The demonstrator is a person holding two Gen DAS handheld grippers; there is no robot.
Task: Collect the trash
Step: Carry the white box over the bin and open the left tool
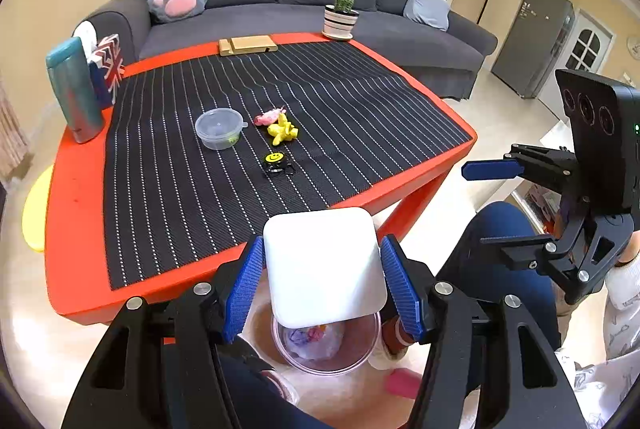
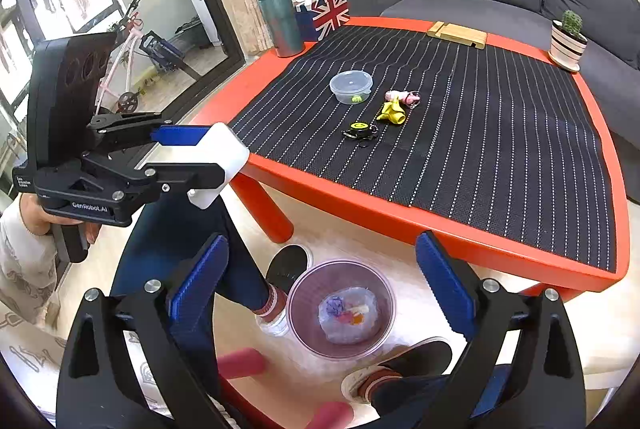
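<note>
While the person sits at the red table, here's how things stand:
Left gripper (image 1: 322,281): jaws pinching a white rounded-square lid (image 1: 324,265), held up right over the bin.
Right gripper (image 2: 320,293): jaws spread wide, nothing between them – hanging above the bin too.
Bin: clear round plastic trash bin (image 2: 341,309) on the floor by the person's feet, with crumpled wrappers inside.
Table (image 2: 460,225): striped black mat (image 2: 480,133) with a yellow crumpled scrap (image 2: 392,112), a pink scrap (image 2: 402,97) touching it, and a clear lidded tub (image 2: 351,86) nearby.
</note>
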